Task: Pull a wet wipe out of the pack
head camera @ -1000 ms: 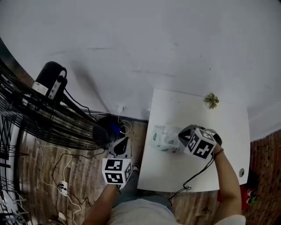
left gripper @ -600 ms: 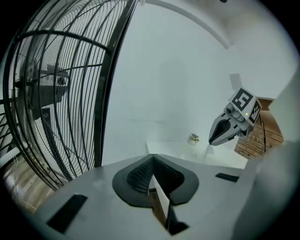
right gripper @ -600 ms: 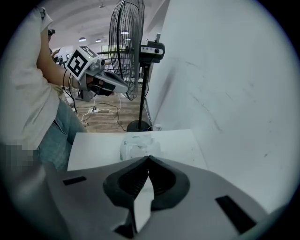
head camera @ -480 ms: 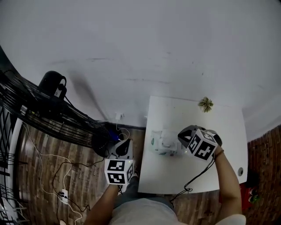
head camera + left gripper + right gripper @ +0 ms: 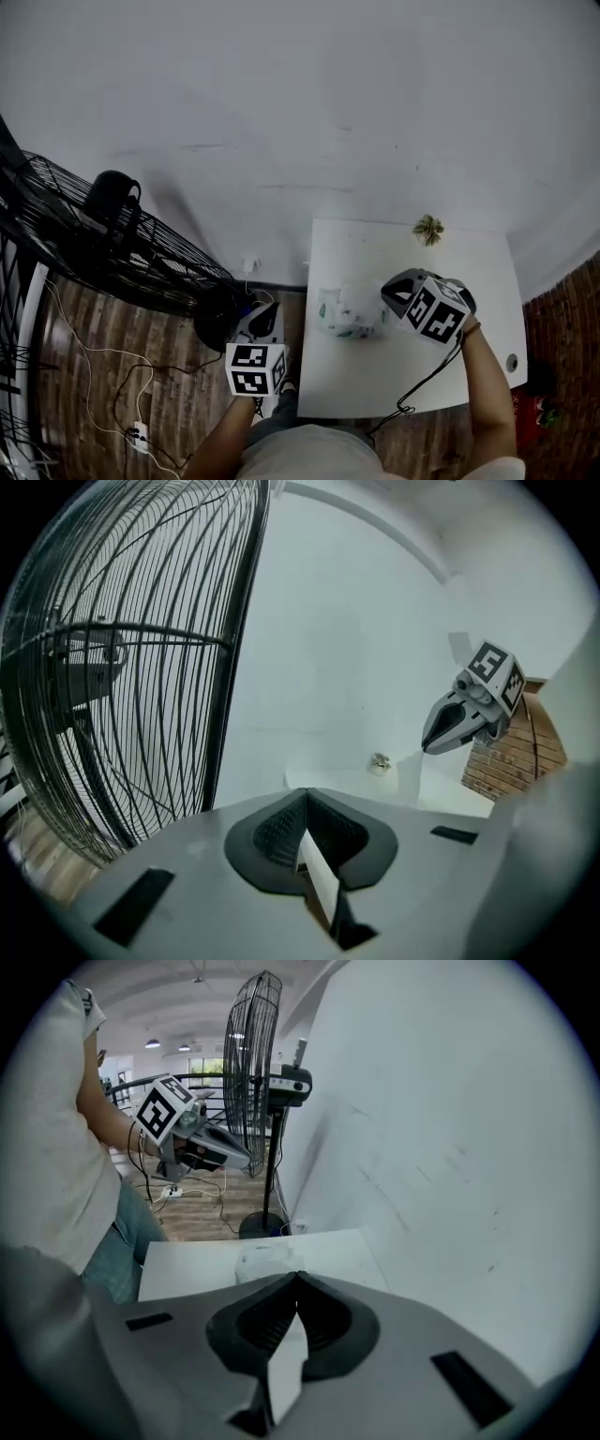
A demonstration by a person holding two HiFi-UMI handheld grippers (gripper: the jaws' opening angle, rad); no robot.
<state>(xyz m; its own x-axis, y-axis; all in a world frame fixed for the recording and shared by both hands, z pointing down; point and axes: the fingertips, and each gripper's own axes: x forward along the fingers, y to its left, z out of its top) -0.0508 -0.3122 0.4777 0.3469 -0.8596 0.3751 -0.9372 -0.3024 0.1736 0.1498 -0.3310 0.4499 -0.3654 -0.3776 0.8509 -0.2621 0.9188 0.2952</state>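
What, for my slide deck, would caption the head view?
Right claw closed at the wipe pack on the white table; left claw held off-table.

The left hand-held gripper (image 5: pixel 305 794) has its jaws pressed together. The right hand-held gripper (image 5: pixel 298 1277), ahead of it, does too.

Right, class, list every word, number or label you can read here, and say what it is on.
None can be read.
Wipe pack: print too small and blurred.
Left cube, right cube: black-and-white square markers only, no words.
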